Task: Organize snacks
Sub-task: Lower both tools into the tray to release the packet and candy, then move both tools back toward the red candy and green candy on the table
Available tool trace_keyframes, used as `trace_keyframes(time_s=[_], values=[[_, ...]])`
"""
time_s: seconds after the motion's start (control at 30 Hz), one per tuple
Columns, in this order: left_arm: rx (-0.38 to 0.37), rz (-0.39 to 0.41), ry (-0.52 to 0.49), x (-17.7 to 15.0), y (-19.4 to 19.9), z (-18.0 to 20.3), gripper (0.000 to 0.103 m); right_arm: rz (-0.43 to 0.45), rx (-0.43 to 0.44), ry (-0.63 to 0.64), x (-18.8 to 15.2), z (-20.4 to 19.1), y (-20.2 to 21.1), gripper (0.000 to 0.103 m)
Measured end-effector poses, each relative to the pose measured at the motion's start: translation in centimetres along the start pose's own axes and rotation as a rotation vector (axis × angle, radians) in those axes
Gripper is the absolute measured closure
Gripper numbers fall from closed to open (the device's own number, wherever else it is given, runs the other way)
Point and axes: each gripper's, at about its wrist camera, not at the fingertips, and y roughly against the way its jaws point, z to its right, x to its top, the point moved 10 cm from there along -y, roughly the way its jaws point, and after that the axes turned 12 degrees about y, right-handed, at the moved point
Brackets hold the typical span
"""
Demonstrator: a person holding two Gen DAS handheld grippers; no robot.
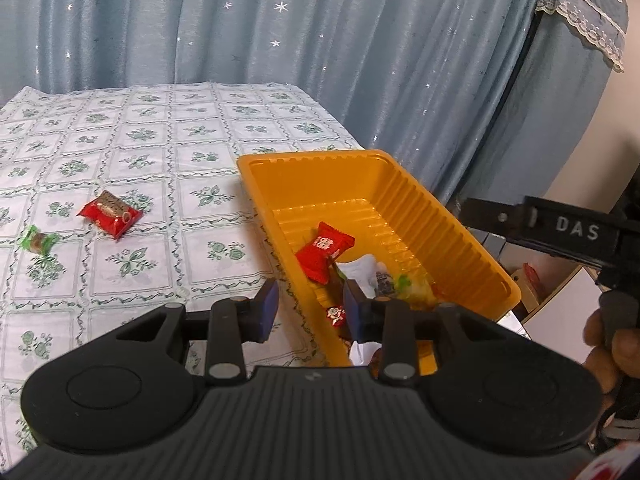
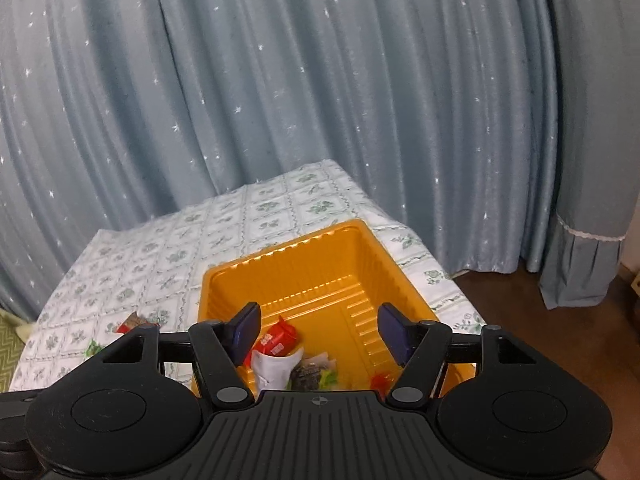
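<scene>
Both empty and spread: left tool [image 1: 310,308], right tool [image 2: 318,334] over orange tray [image 2: 404,276]; red snack [image 1: 110,214] at ten o'clock awaiting pickup.

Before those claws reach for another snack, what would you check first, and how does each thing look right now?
1. Left gripper empty, jaws apart: ok.
2. Right gripper empty, jaws wide apart: ok.
3. Snacks left on the tablecloth: the red packet and the green candy, both lying apart from each other: ok to pick.
4. Orange tray has room at its far end: ok.
5. Tray seated safely: it sits at the table's corner, support underneath hidden: cannot tell.
6. Path from left gripper to the red packet unobstructed: ok.
</scene>
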Motion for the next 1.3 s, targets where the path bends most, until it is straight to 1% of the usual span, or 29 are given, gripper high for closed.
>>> trace_keyframes(time_s=[0.2, 0.33, 0.47, 0.7, 0.8, 0.87, 1.13, 1.3], values=[[0.017, 0.026, 0.034, -0.2, 2.3, -1.1, 0.071, -0.007, -0.018, -0.035, -0.7, 0.5, 1.9, 0.038], [0.033, 0.04, 0.048, -0.3, 4.3, -1.8, 0.071, -0.011, -0.013, -0.051, -1.2, -0.2, 3.9, 0.038], [0.05, 0.059, 0.061, -0.3, 6.5, -2.4, 0.07, -0.012, 0.002, -0.044, -1.7, -1.9, 5.6, 0.038], [0.099, 0.089, 0.069, -0.9, 10.8, -4.0, 0.066, -0.012, 0.031, -0.037, -2.3, -5.2, 8.2, 0.038], [0.112, 0.103, 0.086, -1.2, 12.4, -5.0, 0.059, -0.018, 0.046, -0.029, -2.8, -6.7, 9.0, 0.038], [0.12, 0.111, 0.096, -1.3, 13.5, -5.7, 0.059, -0.022, 0.053, -0.025, -3.1, -7.7, 9.5, 0.038], [0.159, 0.143, 0.131, -1.6, 17.1, -8.8, 0.057, -0.045, 0.096, 0.004, -4.4, -11.6, 10.4, 0.038], [0.192, 0.152, 0.154, -1.8, 18.3, -11.0, 0.055, -0.062, 0.121, 0.03, -5.2, -13.4, 10.4, 0.038]])
